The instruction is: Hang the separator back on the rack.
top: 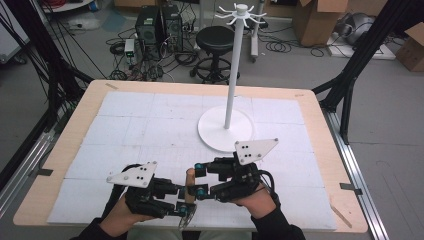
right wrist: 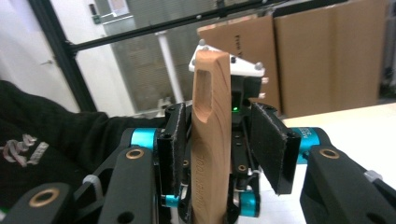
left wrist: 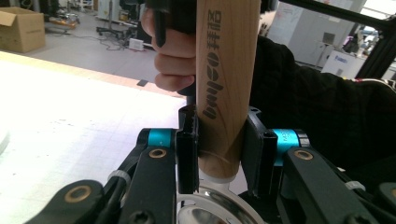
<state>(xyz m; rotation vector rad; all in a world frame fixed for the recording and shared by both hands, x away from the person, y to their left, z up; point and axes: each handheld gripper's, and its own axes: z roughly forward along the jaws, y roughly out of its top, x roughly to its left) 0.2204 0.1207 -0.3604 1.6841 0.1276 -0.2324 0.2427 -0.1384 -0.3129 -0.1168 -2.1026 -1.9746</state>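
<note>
At the table's near edge, left tool (top: 186, 199) clamps upright wooden handle (top: 190, 186); right tool (top: 199, 179) straddles it.

bright even overhead light; table (left wrist: 56, 116) glares white in the left gripper view, backgrounds soft

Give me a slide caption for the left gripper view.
Left gripper clamps the lower end of an upright wooden handle above a shiny metal part.
</note>
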